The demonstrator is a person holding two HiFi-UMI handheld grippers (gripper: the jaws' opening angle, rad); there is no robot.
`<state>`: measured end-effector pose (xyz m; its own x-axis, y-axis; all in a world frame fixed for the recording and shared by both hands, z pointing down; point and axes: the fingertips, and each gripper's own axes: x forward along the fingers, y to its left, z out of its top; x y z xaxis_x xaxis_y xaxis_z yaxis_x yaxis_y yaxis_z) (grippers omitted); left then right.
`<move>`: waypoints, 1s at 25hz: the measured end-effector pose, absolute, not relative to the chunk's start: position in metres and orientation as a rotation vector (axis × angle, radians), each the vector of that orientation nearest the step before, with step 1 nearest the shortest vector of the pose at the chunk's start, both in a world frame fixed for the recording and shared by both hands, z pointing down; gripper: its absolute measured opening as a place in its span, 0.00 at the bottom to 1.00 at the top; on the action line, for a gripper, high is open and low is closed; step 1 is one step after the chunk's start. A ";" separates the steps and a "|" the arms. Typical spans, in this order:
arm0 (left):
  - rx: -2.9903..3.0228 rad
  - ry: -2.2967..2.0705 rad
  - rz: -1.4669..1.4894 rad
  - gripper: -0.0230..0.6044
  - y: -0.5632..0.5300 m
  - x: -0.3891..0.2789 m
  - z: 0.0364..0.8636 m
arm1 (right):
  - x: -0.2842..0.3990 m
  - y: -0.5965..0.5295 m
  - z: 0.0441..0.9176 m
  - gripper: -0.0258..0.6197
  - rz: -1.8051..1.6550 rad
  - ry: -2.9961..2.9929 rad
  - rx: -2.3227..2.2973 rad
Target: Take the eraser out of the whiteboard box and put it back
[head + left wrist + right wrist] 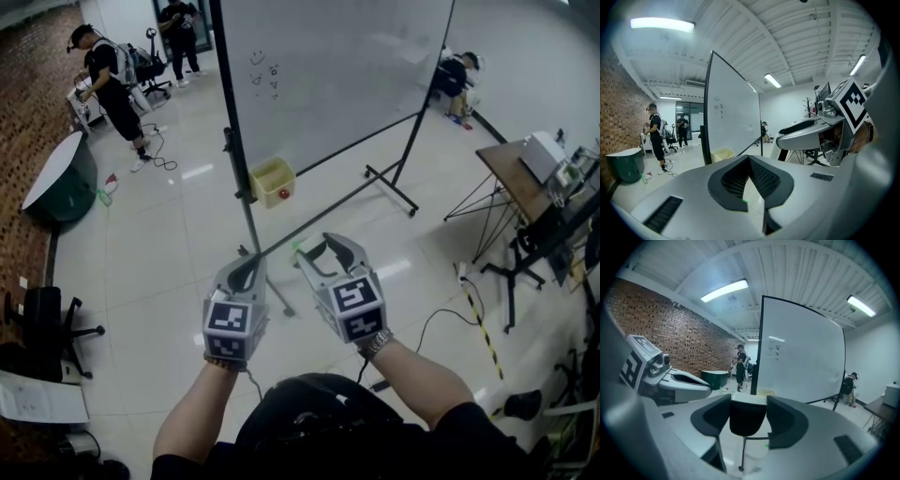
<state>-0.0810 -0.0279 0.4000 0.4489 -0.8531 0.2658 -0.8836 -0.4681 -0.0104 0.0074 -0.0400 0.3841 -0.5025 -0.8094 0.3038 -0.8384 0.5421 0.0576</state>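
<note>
Right tool (325, 249) is clamped on the eraser (747, 414), a dark block with a pale top sitting square between the pads, jaws part way apart around it. Left tool (749, 161) is closed with nothing in it, held just beside the right one. The yellow whiteboard box (272, 180) hangs on the post at the lower left edge of the whiteboard (319, 75), well apart from both tools, open top up, with a small red object (284, 194) inside at the right. So the eraser is out and the return leg looks like the step in hand. To do it well: close the gap to the board first, with the grip firm and the eraser level. Come in above the box rim rather than from the side. Aim for the free left part so the eraser doesn't land on the red object. Lower until the eraser is inside the walls, and only then spread the jaws. Keep the left tool off the post, since the box could swing if bumped. Releasing too high risks a bounce out onto the floor.
</note>
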 end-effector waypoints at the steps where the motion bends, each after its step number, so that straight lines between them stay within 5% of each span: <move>1: 2.557 -1.552 0.354 0.04 -0.028 -0.079 0.400 | 0.009 -0.040 0.384 0.45 0.134 -2.491 1.358; 25: 2.496 -1.619 0.360 0.04 -0.026 -0.057 0.400 | 0.031 -0.043 0.383 0.45 0.123 -2.540 1.284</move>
